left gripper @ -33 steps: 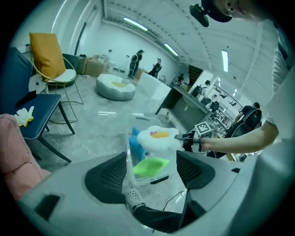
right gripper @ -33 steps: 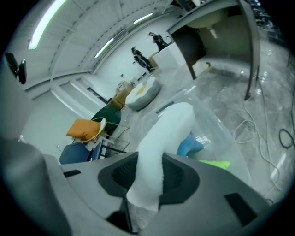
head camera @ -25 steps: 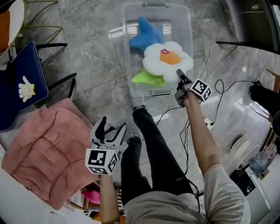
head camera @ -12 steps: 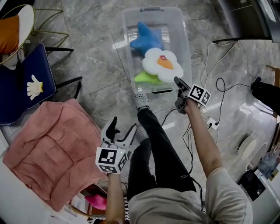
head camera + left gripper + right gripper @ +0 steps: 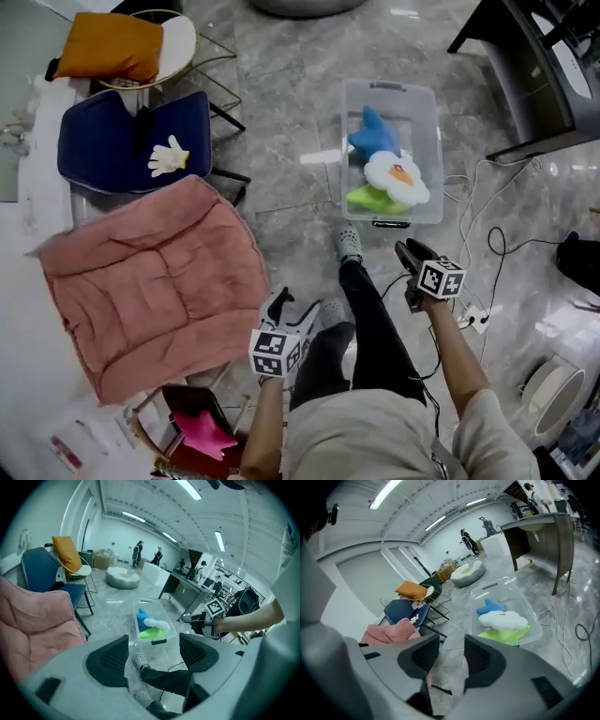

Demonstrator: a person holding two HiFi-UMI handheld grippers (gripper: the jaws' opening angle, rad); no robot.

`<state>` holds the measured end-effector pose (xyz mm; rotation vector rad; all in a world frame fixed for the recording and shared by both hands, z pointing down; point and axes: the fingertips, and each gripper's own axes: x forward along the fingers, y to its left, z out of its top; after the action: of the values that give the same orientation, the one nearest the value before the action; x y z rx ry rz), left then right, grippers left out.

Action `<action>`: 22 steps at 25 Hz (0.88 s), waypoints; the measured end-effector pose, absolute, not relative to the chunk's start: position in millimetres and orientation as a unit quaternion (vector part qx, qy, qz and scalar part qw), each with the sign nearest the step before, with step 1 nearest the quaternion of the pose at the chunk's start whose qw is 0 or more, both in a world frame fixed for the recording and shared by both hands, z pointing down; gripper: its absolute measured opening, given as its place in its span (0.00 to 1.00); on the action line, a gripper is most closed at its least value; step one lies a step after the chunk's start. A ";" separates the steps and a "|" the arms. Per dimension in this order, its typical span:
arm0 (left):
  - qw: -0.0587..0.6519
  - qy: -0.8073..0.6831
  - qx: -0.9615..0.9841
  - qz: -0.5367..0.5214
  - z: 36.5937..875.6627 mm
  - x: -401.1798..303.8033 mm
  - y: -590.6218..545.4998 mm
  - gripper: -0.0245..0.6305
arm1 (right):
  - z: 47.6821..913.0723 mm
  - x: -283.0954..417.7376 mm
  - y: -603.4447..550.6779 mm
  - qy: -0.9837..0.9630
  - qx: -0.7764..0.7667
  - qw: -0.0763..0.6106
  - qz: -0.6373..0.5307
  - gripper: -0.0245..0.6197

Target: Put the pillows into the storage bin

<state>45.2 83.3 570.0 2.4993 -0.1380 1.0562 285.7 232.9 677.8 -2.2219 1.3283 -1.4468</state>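
Pink cushion (image 5: 150, 281) lies left of our wide-open, empty left tongs (image 5: 292, 305), far nearer them than our half-open, empty right tongs (image 5: 405, 249) hanging by the storage bin (image 5: 427, 94) holding three pillows (image 5: 396, 176).

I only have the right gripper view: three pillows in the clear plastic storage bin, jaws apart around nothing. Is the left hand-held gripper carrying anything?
Observer: No. The left gripper view shows the left hand-held gripper with jaws wide apart and nothing between them.
Reviewer: Is there any pillow outside the clear plastic storage bin that I can't see?
Observer: Yes. The head view shows a magenta star-shaped pillow near the picture's bottom edge, left of centre.
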 end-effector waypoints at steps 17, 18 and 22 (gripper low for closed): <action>0.188 -0.033 0.936 0.296 431.9 25.1 122.5 0.56 | 441.2 150.6 277.4 0.480 -0.808 0.043 -0.339 0.29; 0.186 -0.023 0.938 0.291 424.2 35.7 129.6 0.56 | 435.8 152.1 286.3 0.467 -0.814 0.051 -0.340 0.29; 0.183 0.014 0.944 0.273 394.9 71.4 158.4 0.56 | 431.5 150.0 326.6 0.414 -0.836 0.075 -0.352 0.29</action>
<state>71.4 158.4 394.9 2.6645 0.0403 0.7714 150.0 326.6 431.5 -2.5090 1.2424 -1.0555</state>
